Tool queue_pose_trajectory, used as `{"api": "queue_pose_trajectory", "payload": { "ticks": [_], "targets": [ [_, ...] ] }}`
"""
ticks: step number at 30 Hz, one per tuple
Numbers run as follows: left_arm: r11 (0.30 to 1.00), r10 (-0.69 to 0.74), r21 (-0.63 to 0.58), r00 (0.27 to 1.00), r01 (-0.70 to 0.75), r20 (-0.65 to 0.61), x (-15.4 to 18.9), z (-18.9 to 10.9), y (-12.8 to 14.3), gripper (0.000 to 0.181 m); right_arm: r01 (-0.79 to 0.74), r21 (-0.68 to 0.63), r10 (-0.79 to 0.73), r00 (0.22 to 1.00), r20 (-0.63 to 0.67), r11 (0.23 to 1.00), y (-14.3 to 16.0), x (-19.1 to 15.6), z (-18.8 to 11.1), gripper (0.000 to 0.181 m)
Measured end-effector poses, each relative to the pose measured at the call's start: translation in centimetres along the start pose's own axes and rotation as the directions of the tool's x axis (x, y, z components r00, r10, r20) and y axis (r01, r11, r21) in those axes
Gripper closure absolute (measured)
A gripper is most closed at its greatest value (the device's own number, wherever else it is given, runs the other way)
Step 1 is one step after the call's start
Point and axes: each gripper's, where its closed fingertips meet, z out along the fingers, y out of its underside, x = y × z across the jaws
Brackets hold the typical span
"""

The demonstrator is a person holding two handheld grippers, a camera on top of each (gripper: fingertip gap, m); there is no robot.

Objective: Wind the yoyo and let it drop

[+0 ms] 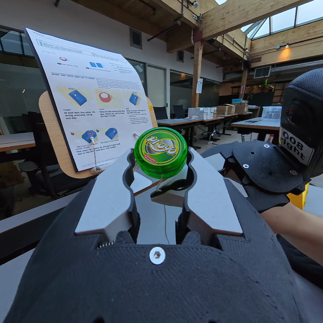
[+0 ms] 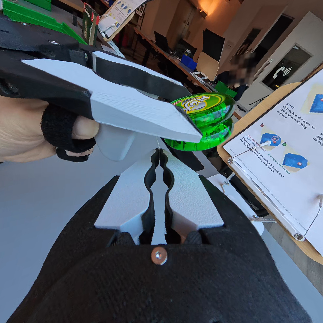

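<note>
A clear green yoyo [image 1: 160,153] with a printed face is held up in the air, gripped by its rim between the fingers of my left gripper [image 1: 160,155]. Its white string [image 1: 159,181] runs down from the gap into the tips of my right gripper [image 1: 157,192], which reaches in from the right, just below the yoyo. More string hangs loose beneath. In the right wrist view my right gripper [image 2: 159,153] is shut on the string [image 2: 157,143]. My left gripper [image 2: 190,113] comes in from the left holding the yoyo [image 2: 209,120] nearly flat.
A printed instruction sheet [image 1: 97,104] stands on a tilted wooden board [image 2: 232,139] close behind the yoyo. The grey table [image 2: 52,201] lies below. Green trays [image 2: 35,15] sit at the far left. Desks with stacked boxes [image 1: 202,111] fill the room behind. My right fingertips sit around 6 centimetres from my left ones.
</note>
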Motion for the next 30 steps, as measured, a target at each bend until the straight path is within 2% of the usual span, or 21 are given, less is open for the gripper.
{"api": "queue_pose_trajectory", "payload": {
  "ticks": [1, 11, 30],
  "targets": [
    [1.000, 0.000, -0.006, 1.000, 0.001, 0.016, -0.2, 0.0, 0.1, 0.123, -0.007, 0.008, 0.007, 1.000, -0.002, 1.000, 0.1, 0.1, 0.0, 0.181],
    [0.998, 0.005, -0.059, 0.998, -0.002, 0.055, -0.3, 0.6, 1.7, 0.123, -0.101, 0.052, 0.099, 0.995, 0.034, 0.994, 0.5, 0.6, 0.1, 0.181],
    [0.998, -0.003, -0.060, 0.999, 0.006, 0.045, -0.2, 0.7, 1.8, 0.123, -0.068, 0.028, 0.068, 0.997, 0.020, 0.997, 0.6, 0.8, 0.0, 0.181]
  ]
}}
